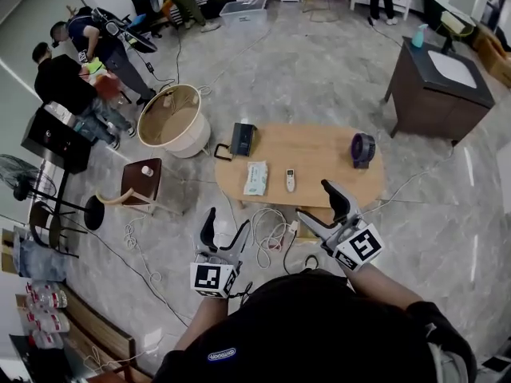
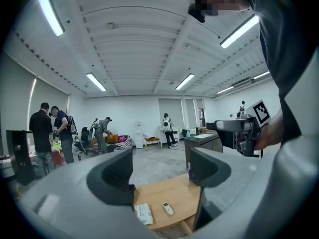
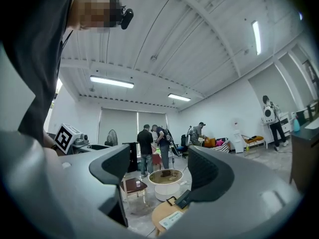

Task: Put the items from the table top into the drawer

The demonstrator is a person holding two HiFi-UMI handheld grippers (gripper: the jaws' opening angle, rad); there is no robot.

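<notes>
White remote [image 1: 291, 179] ahead of right hand-held gripper [image 1: 314, 199].

This is a large open hall used as a test lab or studio and dressed with household furniture, not a lived-in home. A ribbed white ceiling [image 2: 144, 44] carries long strip lights [image 2: 95, 81] over a wide grey stone-look floor [image 1: 303, 70]. Home pieces stand apart on it: an oval wooden table [image 1: 311, 154] at centre, a dark cabinet [image 1: 431, 106] at upper right, a round tub [image 1: 170, 118] left of centre. Loose cables [image 1: 267, 234] trail across the floor, and people [image 1: 68, 78] work with gear at upper left.
</notes>
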